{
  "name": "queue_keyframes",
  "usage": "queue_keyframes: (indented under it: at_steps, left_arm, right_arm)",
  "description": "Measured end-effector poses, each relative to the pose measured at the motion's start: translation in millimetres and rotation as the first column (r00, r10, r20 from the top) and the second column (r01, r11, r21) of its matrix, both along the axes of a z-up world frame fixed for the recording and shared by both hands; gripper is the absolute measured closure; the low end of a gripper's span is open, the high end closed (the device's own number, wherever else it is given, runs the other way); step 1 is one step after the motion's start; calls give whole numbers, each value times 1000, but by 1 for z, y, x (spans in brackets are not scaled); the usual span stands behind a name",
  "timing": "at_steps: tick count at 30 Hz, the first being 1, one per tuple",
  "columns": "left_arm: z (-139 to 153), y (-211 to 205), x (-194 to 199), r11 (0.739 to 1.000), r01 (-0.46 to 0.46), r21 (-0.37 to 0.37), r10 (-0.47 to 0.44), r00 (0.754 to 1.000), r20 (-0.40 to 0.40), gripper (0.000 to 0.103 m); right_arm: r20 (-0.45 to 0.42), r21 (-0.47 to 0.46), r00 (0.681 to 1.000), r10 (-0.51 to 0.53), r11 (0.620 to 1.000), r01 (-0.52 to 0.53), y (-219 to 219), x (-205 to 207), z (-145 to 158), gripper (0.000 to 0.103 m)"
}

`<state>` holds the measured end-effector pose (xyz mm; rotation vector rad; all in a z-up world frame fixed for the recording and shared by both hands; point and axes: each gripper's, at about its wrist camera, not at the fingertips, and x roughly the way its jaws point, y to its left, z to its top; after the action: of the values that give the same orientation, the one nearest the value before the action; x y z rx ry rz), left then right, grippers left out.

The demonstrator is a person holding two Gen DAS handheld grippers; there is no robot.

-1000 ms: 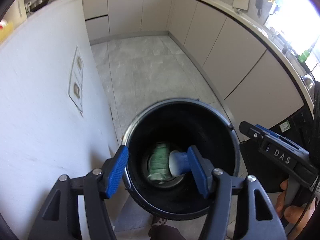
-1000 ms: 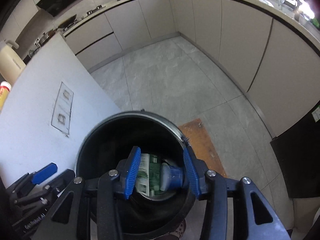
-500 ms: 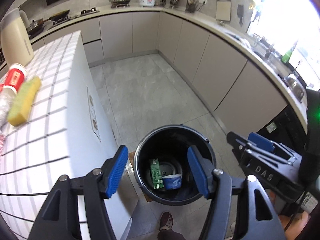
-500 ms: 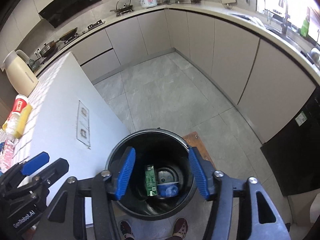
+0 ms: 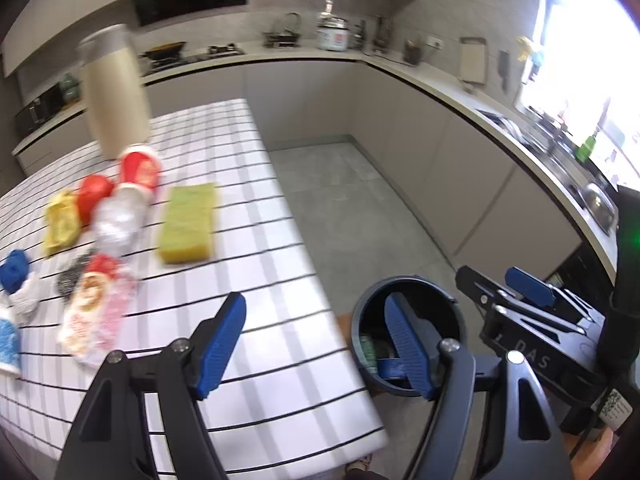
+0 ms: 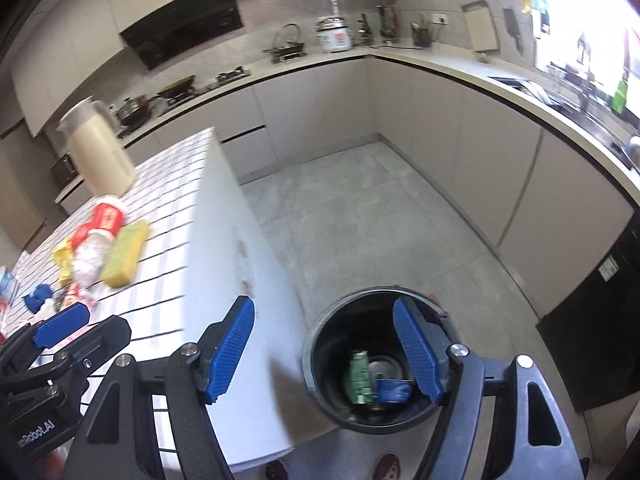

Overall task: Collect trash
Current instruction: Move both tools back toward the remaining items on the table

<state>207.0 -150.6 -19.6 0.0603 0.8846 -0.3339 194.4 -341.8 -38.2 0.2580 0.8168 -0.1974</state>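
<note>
A black round trash bin [image 6: 316, 344] stands on the floor beside the white tiled counter [image 5: 256, 208]; it also shows in the left wrist view [image 5: 364, 312]. Inside lie a green carton [image 6: 361, 378] and a blue item [image 6: 394, 392]. Trash lies on the counter's left part: a red cup [image 5: 140, 170], a crumpled clear bottle [image 5: 116, 224], a yellow wrapper [image 5: 60, 220], a snack packet [image 5: 90, 312]. My left gripper [image 5: 316, 344] is open and empty above the counter's near corner. My right gripper [image 6: 324, 354] is open and empty above the bin's left rim.
A yellow-green sponge [image 5: 188, 222] and a cream kettle [image 5: 114, 92] sit on the counter. Beige cabinets [image 6: 440, 128] line the far and right walls. Grey tile floor [image 6: 360, 216] lies between. A black appliance [image 6: 600, 292] stands at right.
Both grippers have risen away from the bin, which now looks smaller and lower. The left view has swung left onto the countertop and its trash. Both stay open.
</note>
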Motion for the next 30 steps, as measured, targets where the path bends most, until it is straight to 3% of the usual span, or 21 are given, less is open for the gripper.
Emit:
queue_keyframes:
  at_steps: [14, 30]
  left_arm:
    - [3, 165, 11, 976, -218, 24, 218, 976, 27, 28]
    - [-13, 281, 22, 946, -323, 42, 322, 947, 19, 28]
  right_arm:
    - [35, 5, 979, 200, 980, -200, 162, 41, 5, 28]
    - [20, 1, 948, 317, 948, -317, 303, 69, -6, 28]
